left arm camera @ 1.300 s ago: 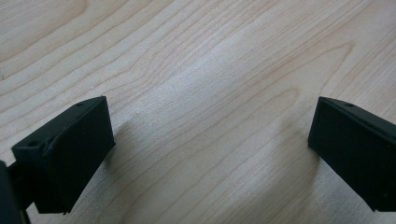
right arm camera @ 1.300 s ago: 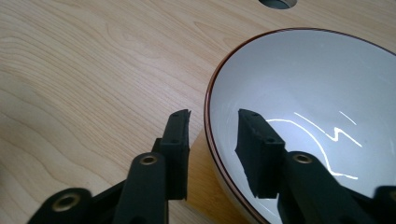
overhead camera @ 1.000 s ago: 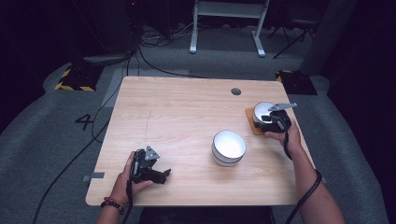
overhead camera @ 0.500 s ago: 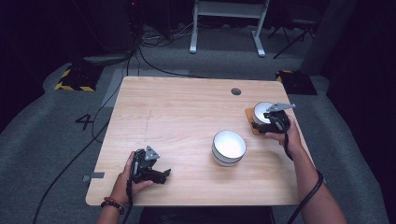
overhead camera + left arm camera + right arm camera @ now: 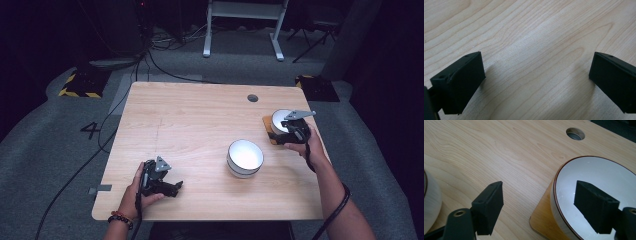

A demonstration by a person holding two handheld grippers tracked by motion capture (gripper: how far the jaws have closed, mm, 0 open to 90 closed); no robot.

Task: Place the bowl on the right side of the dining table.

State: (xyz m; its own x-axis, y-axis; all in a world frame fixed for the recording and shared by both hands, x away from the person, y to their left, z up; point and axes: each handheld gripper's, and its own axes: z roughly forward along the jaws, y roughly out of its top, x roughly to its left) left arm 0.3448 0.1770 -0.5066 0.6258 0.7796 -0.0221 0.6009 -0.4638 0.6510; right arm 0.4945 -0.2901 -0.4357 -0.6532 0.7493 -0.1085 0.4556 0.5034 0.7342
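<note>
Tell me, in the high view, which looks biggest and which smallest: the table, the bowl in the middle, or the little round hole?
1. table
2. bowl in the middle
3. round hole. It sits farther from the camera, yet it is clearly far smaller.

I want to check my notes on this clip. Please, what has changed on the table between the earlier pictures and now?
Almost nothing. The right gripper stayed at the white bowl on the wooden coaster, jaws open astride its rim, with at most a slight shift. The left gripper stayed resting open on the table. The second bowl did not move. Nothing was taken hold of or let go.
</note>
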